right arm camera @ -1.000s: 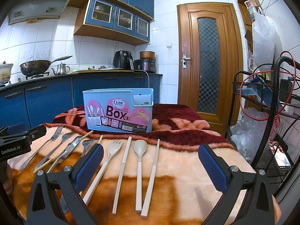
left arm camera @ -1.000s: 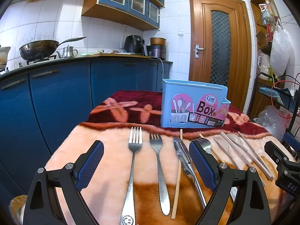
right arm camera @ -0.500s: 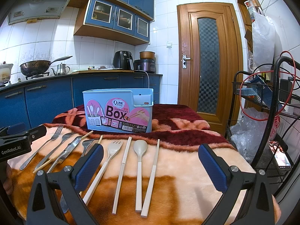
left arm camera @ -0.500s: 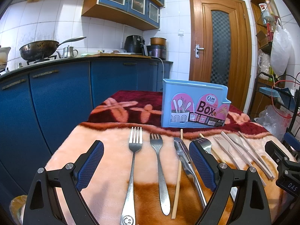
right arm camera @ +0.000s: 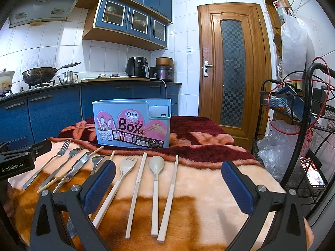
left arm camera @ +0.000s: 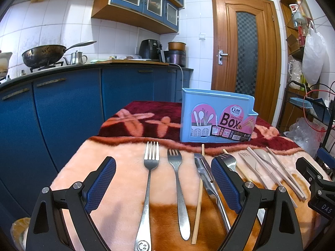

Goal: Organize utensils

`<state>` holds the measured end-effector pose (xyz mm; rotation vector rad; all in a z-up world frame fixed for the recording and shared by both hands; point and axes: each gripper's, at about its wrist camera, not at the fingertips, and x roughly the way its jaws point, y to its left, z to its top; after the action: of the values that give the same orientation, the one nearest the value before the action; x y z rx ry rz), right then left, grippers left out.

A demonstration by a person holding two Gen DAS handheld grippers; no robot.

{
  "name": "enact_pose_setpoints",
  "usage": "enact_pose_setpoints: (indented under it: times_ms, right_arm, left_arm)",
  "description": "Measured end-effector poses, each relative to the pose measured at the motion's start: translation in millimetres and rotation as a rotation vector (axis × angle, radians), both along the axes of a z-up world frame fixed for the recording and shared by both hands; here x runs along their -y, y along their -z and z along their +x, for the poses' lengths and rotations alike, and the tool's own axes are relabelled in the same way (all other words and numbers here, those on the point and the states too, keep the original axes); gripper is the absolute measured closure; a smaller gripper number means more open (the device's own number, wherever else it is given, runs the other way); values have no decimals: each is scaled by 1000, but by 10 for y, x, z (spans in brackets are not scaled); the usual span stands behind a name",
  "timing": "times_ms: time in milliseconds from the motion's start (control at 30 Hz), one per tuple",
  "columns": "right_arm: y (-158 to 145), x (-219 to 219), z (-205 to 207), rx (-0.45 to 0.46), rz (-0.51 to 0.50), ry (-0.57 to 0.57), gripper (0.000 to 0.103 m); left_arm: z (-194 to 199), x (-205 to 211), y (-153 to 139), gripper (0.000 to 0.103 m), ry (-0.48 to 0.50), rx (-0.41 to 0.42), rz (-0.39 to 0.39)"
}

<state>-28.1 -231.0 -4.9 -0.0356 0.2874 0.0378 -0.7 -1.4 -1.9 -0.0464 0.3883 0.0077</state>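
Now both my claws, the left claw (left arm camera: 163, 183) and right claw (right arm camera: 167, 185), are wide open and empty; nothing is in the box (right arm camera: 132, 123) yet, so next I must pick one fork (left arm camera: 149, 177).

Utensils (right arm camera: 156, 179) lie side by side on the blanket (right arm camera: 209, 188) before the box (right arm camera: 132, 123).

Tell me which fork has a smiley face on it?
The leftmost metal fork. Its handle end shows a smiley; the shorter fork beside it has a plain handle.
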Motion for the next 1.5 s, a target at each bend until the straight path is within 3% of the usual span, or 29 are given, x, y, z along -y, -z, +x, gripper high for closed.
enact_pose_setpoints:
  times_ms: [1500]
  right_arm:
    - [4, -3, 5, -1, -1, 0, 0]
  left_arm:
    - [20, -18, -17, 10, -4, 4, 2]
